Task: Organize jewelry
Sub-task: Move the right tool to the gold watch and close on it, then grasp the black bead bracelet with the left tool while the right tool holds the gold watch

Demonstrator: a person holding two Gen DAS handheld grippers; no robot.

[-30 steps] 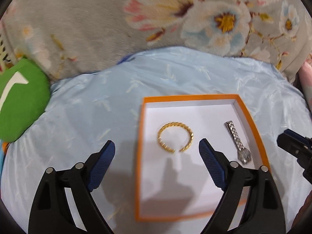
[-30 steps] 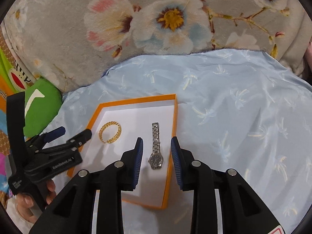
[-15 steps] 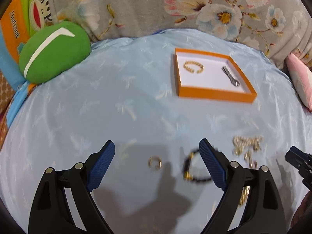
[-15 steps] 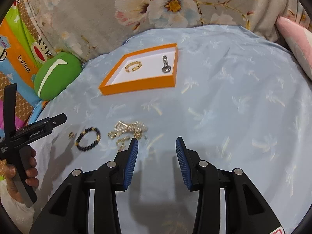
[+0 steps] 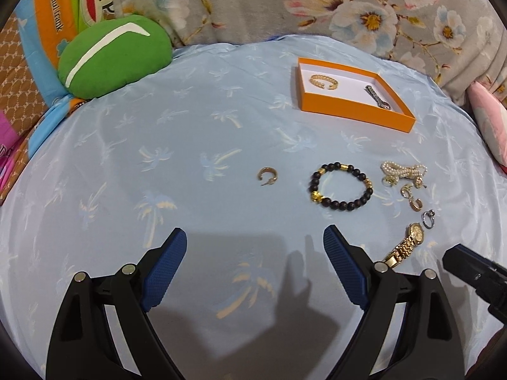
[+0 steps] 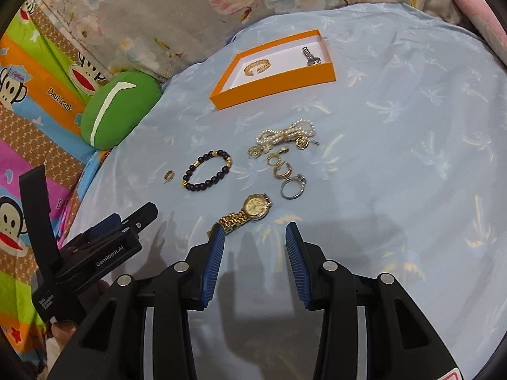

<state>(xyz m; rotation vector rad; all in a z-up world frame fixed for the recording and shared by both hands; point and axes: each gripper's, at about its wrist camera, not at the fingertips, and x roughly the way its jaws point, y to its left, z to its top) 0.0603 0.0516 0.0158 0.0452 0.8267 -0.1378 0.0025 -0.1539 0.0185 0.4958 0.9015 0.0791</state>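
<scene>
An orange box (image 5: 358, 112) (image 6: 275, 87) at the back holds a gold bangle (image 5: 323, 80) (image 6: 256, 66) and a silver watch (image 5: 377, 97) (image 6: 311, 57). On the blue cloth lie a small gold ring (image 5: 266, 175) (image 6: 169, 175), a black bead bracelet (image 5: 342, 186) (image 6: 207, 169), a pearl bundle (image 5: 402, 172) (image 6: 286, 134), gold earrings (image 5: 412, 198) (image 6: 280, 166), a silver ring (image 5: 427, 218) (image 6: 293, 185) and a gold watch (image 5: 404, 247) (image 6: 250, 210). My left gripper (image 5: 255, 262) is open and empty, near the front. My right gripper (image 6: 255, 259) is open and empty, just behind the gold watch.
A green cushion (image 5: 114, 55) (image 6: 117, 107) lies at the back left on a colourful cartoon sheet (image 6: 35, 95). A floral fabric (image 5: 348, 6) backs the cloth. A pink pillow (image 5: 488, 120) sits at the right edge.
Both grippers have pulled back from over the orange box toward the front. The loose jewelry on the cloth has come into view. Both stay open and empty.
</scene>
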